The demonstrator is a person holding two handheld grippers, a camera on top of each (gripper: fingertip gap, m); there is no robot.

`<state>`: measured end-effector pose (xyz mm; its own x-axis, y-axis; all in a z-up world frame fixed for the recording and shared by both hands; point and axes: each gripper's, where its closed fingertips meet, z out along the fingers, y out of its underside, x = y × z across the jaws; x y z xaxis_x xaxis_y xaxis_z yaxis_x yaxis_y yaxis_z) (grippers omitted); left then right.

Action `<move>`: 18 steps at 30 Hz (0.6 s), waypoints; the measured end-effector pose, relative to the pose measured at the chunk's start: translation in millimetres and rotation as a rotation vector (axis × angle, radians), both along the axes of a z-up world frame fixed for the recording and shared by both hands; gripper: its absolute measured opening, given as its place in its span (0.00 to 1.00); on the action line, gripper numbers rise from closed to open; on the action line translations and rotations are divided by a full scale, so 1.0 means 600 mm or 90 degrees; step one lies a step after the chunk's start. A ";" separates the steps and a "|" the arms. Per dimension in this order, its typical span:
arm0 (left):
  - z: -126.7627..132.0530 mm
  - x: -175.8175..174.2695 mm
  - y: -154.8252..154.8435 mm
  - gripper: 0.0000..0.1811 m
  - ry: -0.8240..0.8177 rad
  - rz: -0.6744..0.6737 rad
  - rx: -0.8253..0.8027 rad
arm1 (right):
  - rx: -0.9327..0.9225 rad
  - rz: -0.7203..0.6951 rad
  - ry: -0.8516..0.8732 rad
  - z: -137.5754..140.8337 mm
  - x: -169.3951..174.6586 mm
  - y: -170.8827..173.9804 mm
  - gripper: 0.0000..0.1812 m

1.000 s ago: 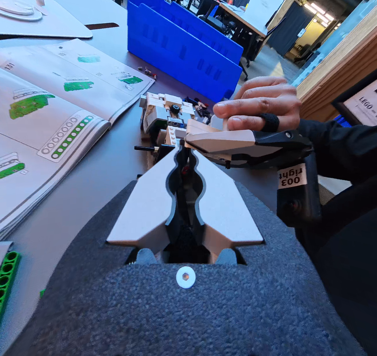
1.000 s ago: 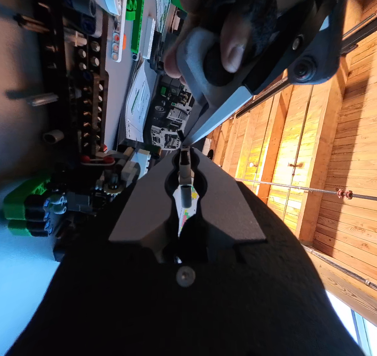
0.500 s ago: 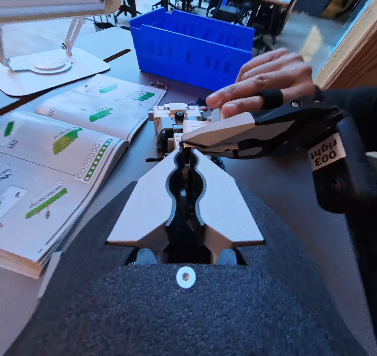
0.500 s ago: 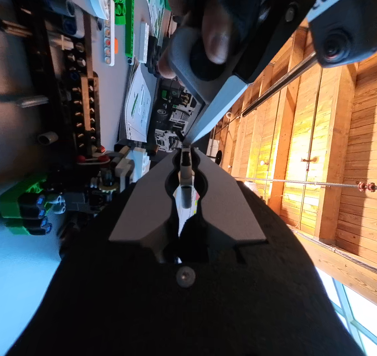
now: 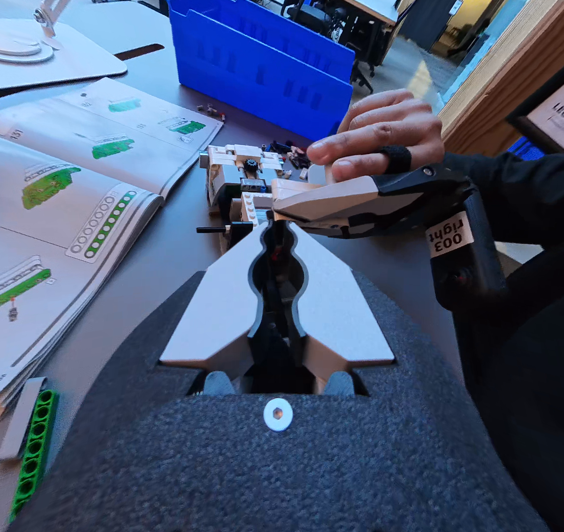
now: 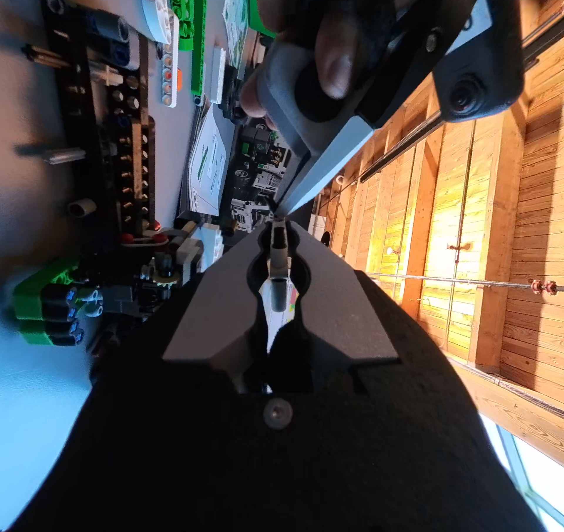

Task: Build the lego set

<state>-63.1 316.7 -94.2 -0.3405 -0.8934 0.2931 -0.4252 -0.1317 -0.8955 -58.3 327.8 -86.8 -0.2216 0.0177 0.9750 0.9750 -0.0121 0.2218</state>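
**Both fingers pinched at the model**

At the far left of the left wrist view a green beam (image 5: 32, 453) lay on the surface (image 5: 171, 261), with the open manual (image 5: 76, 188) beyond it. A blue bin (image 5: 262, 69) stood behind. My left gripper (image 5: 278, 227) had its fingers closed on a dark part of the model (image 5: 241, 178), which sat on the surface just past the manual's edge, white and grey with a small black gear on top. From the right my right gripper (image 5: 274, 209) came in level, its tips meeting my left ones at the model; my hand (image 5: 381, 139) rested on top of it.

In the right wrist view, rolled on its side, the model's black frame (image 6: 100, 139) filled the left, loose green beams (image 6: 186, 14) farther off. My right fingers were clamped on a thin grey pin (image 6: 278, 261). The left gripper's tip (image 6: 285, 210) touched it from above.
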 end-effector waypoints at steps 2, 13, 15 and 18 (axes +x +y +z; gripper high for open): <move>0.003 -0.002 0.000 0.02 0.000 -0.006 -0.021 | -0.001 0.001 0.007 0.002 0.000 0.000 0.04; -0.072 -0.121 -0.128 0.02 0.119 -0.047 0.195 | 0.028 0.044 0.232 0.067 0.019 -0.026 0.03; -0.110 -0.148 -0.163 0.02 0.153 -0.068 0.275 | 0.028 0.046 0.239 0.066 0.022 -0.027 0.03; -0.142 -0.167 -0.197 0.02 0.175 -0.089 0.308 | 0.024 0.048 0.228 0.061 0.019 -0.028 0.03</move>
<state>-163.4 198.5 -179.1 -0.4347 -0.8995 -0.0433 -0.6346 0.3400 -0.6940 -46.6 311.1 -50.3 0.1349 -0.0237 0.9906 0.9892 0.0604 -0.1333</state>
